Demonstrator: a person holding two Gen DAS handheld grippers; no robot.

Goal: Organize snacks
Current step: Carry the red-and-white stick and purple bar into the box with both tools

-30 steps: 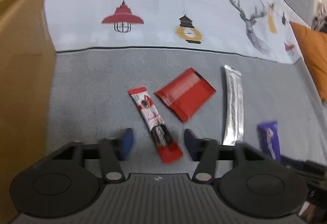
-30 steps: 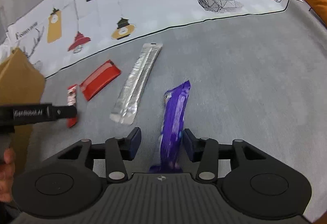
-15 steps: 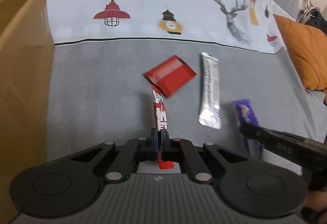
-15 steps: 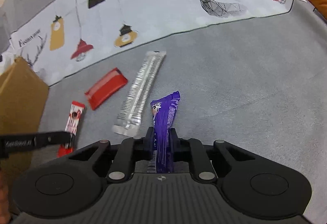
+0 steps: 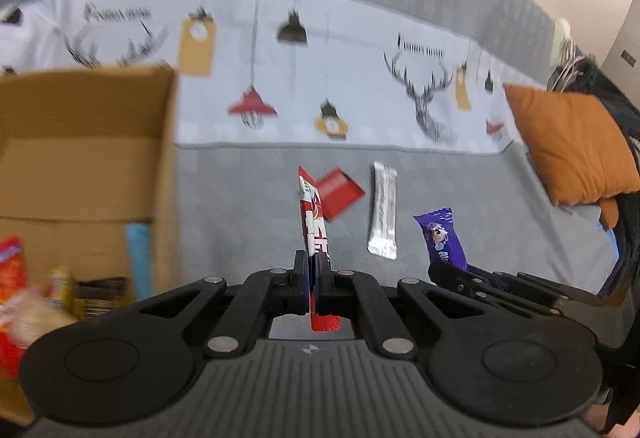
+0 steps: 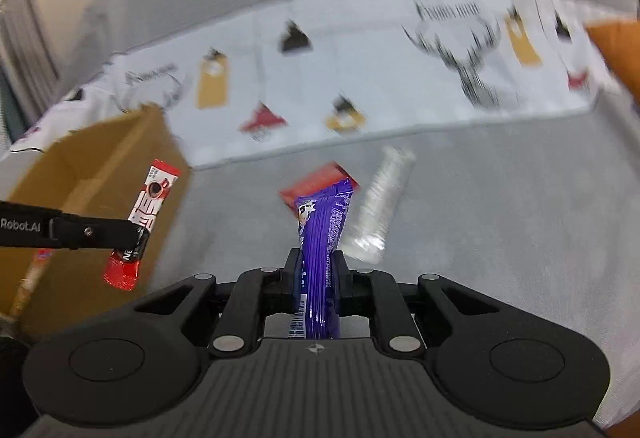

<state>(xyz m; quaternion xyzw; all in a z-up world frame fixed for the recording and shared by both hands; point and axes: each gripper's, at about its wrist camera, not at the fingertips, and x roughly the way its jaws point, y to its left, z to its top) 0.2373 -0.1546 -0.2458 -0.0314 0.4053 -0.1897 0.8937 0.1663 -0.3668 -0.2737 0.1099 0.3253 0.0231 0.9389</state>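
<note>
1. Left wrist view: left gripper (image 5: 313, 267) is pressed together on a red stick sachet (image 5: 314, 224), held clear of the grey sofa seat (image 5: 240, 198).
2. Right gripper (image 6: 316, 267) pinches a purple snack bar (image 6: 322, 234), also lifted.
3. Red packet (image 5: 340, 192) and silver stick pack (image 5: 384, 216) lie on the seat.
4. Cardboard box (image 5: 92, 142) stands left, open, holding snacks.

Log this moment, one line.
left gripper: shut on red stick | right gripper: shut on purple bar | box: open | red pack, silver stick: on sofa
</note>
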